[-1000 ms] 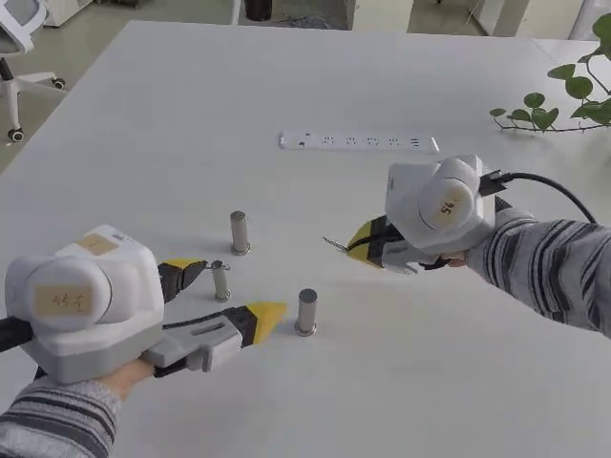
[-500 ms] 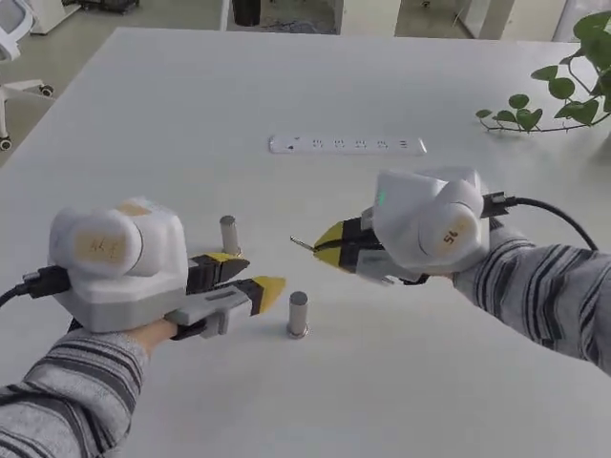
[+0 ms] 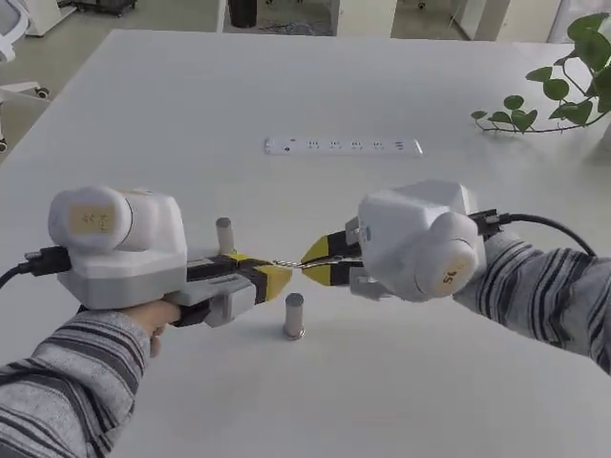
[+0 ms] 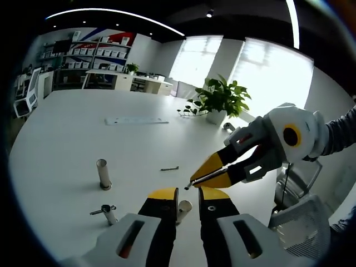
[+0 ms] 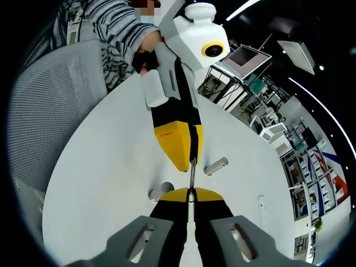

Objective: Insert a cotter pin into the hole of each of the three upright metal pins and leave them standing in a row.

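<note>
**A:** Where is the cotter pin point(image 3: 289, 264) right now?

**B:** It is clamped in the right tool point(image 3: 310, 266) and held level above the bench point(image 3: 382, 401). Its free end reaches the tips of the left tool point(image 4: 189, 193). That tool's jaws stand a little apart, with a narrow gap visible in both gripper views, so I judge it is grasping nothing.

**A:** How far along is the job?

**B:** About a third, I'd say. The fitted pin point(image 4: 108, 212) already carries a cotter through its hole. Two are bare: the near pin point(image 3: 294, 315), standing just below the two tools, and the far pin point(image 3: 224, 234), upright beyond the left tool. That leaves two insertions. I cannot tell whether the three line up as a row.

**A:** What does each view add?

**B:** The left gripper view gives the fitted pin and a spare cotter point(image 4: 169, 168) lying loose on the bench beyond it. In the head view, the left tool's housing sits over that part. The head view adds the power strip point(image 3: 342, 146), well apart at the back. The right gripper view looks straight along the cotter pin into the left tool's gap.
</note>
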Available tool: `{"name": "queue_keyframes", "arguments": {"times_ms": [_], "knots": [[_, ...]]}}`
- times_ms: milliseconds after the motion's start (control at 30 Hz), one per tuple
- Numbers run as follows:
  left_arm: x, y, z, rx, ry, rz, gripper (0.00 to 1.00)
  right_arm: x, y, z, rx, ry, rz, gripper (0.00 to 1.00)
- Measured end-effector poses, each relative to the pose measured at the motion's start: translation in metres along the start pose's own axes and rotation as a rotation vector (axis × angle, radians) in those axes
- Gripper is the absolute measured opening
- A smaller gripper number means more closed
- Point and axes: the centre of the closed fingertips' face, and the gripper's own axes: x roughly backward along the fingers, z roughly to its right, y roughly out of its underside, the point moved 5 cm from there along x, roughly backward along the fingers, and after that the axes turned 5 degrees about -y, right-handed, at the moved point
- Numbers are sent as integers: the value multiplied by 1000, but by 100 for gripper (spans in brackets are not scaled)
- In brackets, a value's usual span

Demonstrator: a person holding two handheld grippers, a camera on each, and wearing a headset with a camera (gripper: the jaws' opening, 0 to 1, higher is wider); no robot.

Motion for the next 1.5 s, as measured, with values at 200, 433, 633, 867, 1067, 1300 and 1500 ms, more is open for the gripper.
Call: {"name": "queue_keyframes", "arguments": {"times_ms": [200, 433, 633, 867, 1067, 1300, 1500], "knots": [[0, -2, 3, 14, 20, 6, 6, 0, -5, -2, 37, -4, 2, 0], [-1, -2, 4, 7, 23, 5, 0, 0, -5, 0, 8, 13, 11, 0], [-2, -1, 3, -3, 17, 1, 0, 0, -5, -1, 9, 10, 8, 0], [-1, -3, 5, -43, 21, 18, 0, 1, -4, 1, -82, 14, 36, 0], [-1, -1, 5, -100, 24, 10, 0, 2, -2, -1, -249, 3, 94, 1], [3, 5, 1, -171, 29, 8, 0, 7, 7, -2, -528, -42, 188, 6], [5, 9, 1, -218, 72, 6, 0, 10, 13, -7, -714, -123, 249, 9]]}}
